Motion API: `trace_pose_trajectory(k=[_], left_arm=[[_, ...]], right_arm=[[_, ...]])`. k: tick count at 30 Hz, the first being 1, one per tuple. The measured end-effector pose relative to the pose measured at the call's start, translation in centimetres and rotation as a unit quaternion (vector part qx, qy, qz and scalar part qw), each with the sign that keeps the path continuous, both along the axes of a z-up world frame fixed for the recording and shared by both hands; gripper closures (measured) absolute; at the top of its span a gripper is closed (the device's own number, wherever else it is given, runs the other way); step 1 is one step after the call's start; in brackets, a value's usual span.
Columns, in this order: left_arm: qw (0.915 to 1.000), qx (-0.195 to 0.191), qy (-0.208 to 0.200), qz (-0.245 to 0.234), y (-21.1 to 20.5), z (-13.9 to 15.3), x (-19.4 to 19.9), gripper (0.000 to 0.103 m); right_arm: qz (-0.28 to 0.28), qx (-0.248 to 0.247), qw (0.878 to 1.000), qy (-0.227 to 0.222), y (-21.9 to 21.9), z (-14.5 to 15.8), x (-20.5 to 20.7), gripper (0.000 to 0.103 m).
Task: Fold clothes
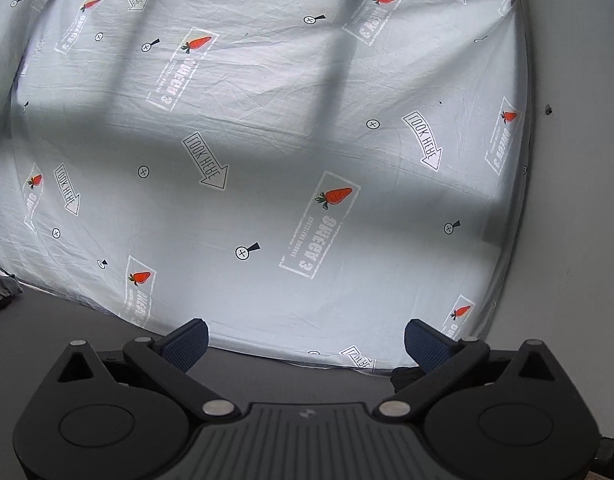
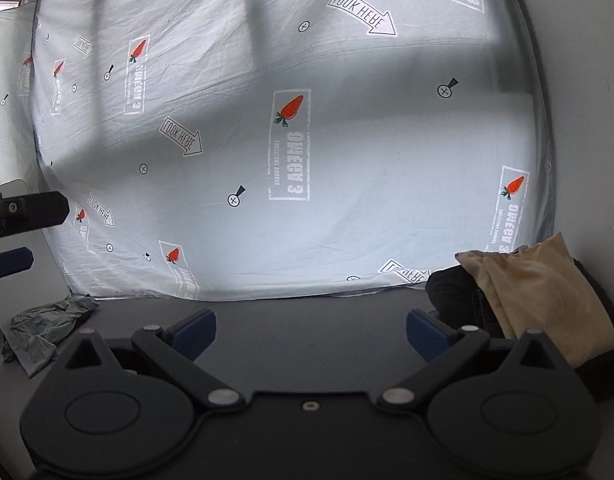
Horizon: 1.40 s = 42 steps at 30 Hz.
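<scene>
A white sheet printed with carrots and arrows (image 1: 267,152) covers the bed and also fills the right wrist view (image 2: 347,160). My left gripper (image 1: 305,342) is open and empty above the bed's near edge. My right gripper (image 2: 311,330) is open and empty over the dark strip in front of the sheet. A tan garment (image 2: 543,296) lies on a dark garment (image 2: 455,292) at the right. A crumpled grey garment (image 2: 47,328) lies at the left; its edge shows in the left wrist view (image 1: 1,286).
A white wall (image 1: 579,200) runs along the bed's right side. A dark grey strip (image 2: 307,304) borders the sheet's near edge. The left gripper's body (image 2: 27,210) shows at the left edge of the right wrist view. A bit of dark cloth (image 1: 403,376) lies by the left gripper's right finger.
</scene>
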<state>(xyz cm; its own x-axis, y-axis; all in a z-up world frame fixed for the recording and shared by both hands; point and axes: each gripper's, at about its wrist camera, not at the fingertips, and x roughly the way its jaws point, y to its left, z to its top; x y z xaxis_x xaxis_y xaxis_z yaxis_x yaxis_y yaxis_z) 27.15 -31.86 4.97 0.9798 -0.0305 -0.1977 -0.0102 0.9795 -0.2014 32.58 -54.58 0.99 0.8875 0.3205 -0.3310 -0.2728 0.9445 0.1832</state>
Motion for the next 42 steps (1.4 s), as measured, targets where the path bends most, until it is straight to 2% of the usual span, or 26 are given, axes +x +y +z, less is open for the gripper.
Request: trace_pose_trajectory(k=[4, 5, 10, 13, 18, 21, 23, 29, 34, 42], left_arm=[[0.9996, -0.017, 0.016, -0.018, 5.4, 0.3, -2.9, 0.0], [0.9994, -0.02, 0.017, -0.024, 6.8, 0.2, -3.5, 0.0], [0.998, 0.022, 0.049, -0.033, 14.0, -0.3, -6.9, 0.0], [0.9962, 0.03, 0.067, -0.046, 18.4, -0.8, -9.2, 0.0], [0.9917, 0.047, 0.105, -0.058, 24.5, -2.0, -12.7, 0.0], [0.9857, 0.06, 0.149, -0.052, 27.6, -2.7, -13.7, 0.0], [0.9822, 0.056, 0.174, -0.044, 29.5, -3.2, -14.4, 0.0], [0.975, 0.044, 0.215, -0.037, 32.8, -4.5, -16.6, 0.0], [0.9773, 0.029, 0.207, -0.036, 34.3, -4.5, -17.7, 0.0], [0.9791, 0.027, 0.198, -0.037, 34.9, -4.5, -17.8, 0.0]], right_arm=[[0.023, -0.005, 1.0, -0.008, 5.1, 1.3, -3.3, 0.0], [0.013, -0.005, 1.0, -0.011, 6.8, 1.6, -4.4, 0.0], [-0.038, 0.018, 0.999, -0.009, 14.1, 1.9, -9.1, 0.001], [-0.059, 0.007, 0.998, -0.01, 18.8, 1.5, -12.6, 0.001], [-0.088, 0.004, 0.996, 0.033, 25.3, 0.9, -17.0, 0.001], [-0.098, 0.005, 0.993, 0.064, 28.9, 0.4, -19.2, 0.001], [-0.11, -0.024, 0.99, 0.088, 31.2, -0.2, -20.0, 0.001], [-0.099, -0.053, 0.987, 0.113, 34.7, -0.3, -22.1, 0.001], [-0.085, -0.075, 0.986, 0.121, 36.7, -0.7, -23.4, 0.001], [-0.069, -0.105, 0.986, 0.111, 38.4, -0.6, -24.4, 0.001]])
